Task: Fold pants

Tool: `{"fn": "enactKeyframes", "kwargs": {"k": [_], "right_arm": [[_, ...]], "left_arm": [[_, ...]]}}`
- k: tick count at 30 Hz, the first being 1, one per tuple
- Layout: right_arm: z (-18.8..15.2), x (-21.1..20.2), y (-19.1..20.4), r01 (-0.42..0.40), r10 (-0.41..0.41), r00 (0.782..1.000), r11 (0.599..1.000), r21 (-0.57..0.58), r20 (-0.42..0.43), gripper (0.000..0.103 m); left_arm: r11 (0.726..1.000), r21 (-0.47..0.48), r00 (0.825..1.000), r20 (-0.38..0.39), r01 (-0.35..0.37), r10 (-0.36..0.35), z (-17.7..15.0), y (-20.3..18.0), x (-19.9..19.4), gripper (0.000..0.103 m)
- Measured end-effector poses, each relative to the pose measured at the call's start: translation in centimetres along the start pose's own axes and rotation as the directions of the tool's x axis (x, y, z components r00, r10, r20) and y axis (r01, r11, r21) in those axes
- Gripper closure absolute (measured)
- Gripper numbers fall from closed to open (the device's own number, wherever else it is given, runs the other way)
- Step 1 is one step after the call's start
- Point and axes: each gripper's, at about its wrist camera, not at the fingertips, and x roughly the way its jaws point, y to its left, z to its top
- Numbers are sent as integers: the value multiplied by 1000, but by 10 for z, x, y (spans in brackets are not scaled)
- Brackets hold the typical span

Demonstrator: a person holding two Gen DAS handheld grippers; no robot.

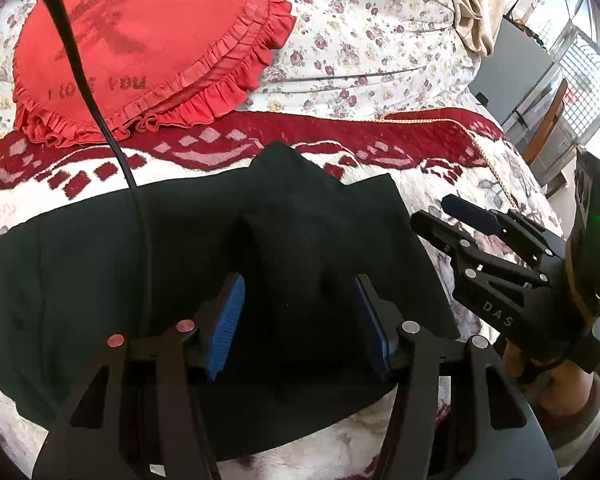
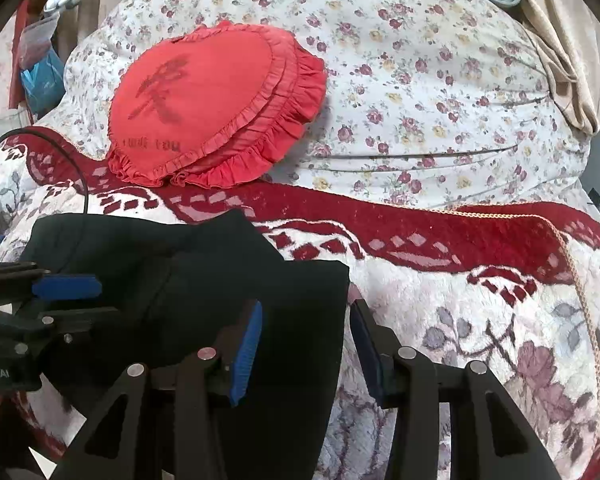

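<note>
We have the black pants [image 1: 180, 272] lying on the red-and-white patterned blanket [image 1: 380, 136], already doubled into a compact, broad bundle near us, with a raised ridge of cloth running up its middle. The red frilled cushion [image 1: 140, 48] sits farther back on the flowered bedspread [image 1: 360, 32], well apart from the work.

Our left gripper [image 1: 296, 320] hovers over the middle of the pants, its blue pads [image 1: 226, 320] standing about half apart on either side of that ridge. They do not press on it, so we judge it holds nothing; we seem to keep it there to straddle the hump and pinch or flatten it.

Our right gripper [image 2: 306, 344] is also roughly half open and empty. It hangs over the right edge of the pants, one pad above the black cloth and the other above the blanket, likely so it can take that edge. A black cable [image 1: 84, 80] trails across the left side of the pants.
</note>
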Motion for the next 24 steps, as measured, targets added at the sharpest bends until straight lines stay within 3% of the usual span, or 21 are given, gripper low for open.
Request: {"fn": "enactKeyframes", "kwargs": {"k": [14,19,24], "right_arm": [[-1,3,5,46,-47,999,998,-46,-16,59],[-2,4,4,-18,17,999,999,-34,-27,58],[-2,3,-3,-125,126,992,991,54,-16,56]], "left_arm": [[999,-32,1000,-4,5,-5,-4,4,-5,43],[999,-42,1000,-6,8,-8,-3,7,-5,43],[999,-45,1000,-4,9,-9,-2,8,-4,43]]}}
